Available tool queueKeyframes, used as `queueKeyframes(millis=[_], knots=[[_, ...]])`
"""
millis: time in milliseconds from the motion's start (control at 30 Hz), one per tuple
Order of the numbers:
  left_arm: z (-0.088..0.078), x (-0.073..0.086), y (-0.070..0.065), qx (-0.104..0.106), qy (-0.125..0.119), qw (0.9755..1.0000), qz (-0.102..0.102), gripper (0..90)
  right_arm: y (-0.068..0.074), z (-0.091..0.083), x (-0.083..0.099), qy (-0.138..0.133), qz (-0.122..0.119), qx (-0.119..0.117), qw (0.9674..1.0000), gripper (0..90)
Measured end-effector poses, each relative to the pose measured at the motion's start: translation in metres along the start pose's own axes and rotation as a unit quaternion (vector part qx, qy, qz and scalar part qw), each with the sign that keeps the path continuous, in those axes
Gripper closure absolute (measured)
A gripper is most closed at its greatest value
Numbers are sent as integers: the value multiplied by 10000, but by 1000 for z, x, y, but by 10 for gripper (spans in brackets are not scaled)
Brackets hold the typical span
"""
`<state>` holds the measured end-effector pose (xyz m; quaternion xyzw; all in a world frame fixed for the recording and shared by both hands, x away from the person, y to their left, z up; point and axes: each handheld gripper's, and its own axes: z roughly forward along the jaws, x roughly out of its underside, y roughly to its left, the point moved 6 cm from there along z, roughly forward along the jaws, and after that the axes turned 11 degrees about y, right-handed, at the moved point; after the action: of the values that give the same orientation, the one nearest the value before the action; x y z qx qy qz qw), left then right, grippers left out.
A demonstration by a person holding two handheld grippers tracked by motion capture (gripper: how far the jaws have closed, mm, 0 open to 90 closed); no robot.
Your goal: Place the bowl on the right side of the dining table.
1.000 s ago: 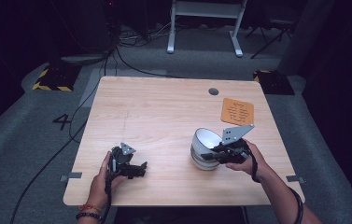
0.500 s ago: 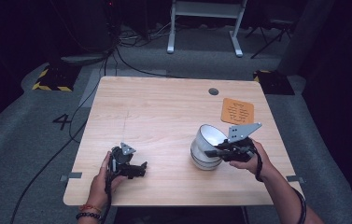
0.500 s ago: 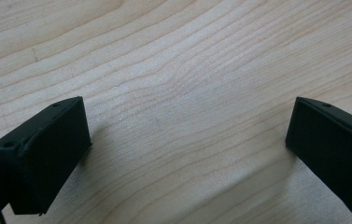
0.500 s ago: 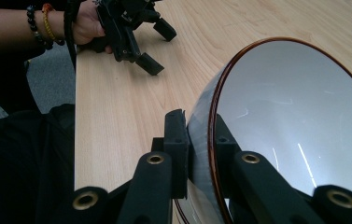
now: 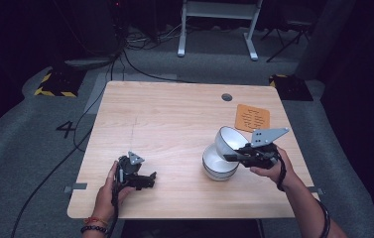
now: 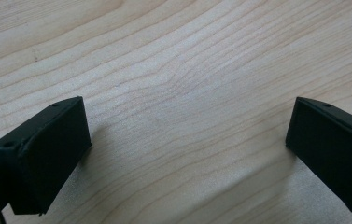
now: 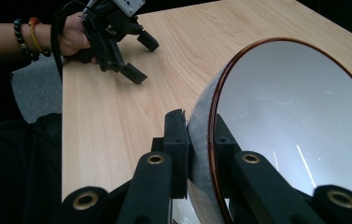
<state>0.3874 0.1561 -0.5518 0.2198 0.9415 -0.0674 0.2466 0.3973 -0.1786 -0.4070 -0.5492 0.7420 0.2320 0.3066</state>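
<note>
While lifted bowl tilts, orange mat just behind, lower bowl beneath

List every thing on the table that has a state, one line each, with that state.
Upper bowl: lifted, tilted on its side, rim pinched by the right gripper.
Lower bowl: upright on the table, empty as far as shown.
Left gripper: jaws open, nothing between them, low over the table.
Orange coaster: flat, bare, near the table's far right corner.
</note>
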Motion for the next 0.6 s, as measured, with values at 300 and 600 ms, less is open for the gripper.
queueKeyframes(millis=[300, 600], knots=[[0, 0, 0, 2, -6, 10000, -7, 0, -14, -15, 3, -73, 92, 304, 9995, 822], [0, 0, 0, 2, -7, 10000, -9, 0, -28, -24, 6, -170, 241, 558, 9980, 822]])
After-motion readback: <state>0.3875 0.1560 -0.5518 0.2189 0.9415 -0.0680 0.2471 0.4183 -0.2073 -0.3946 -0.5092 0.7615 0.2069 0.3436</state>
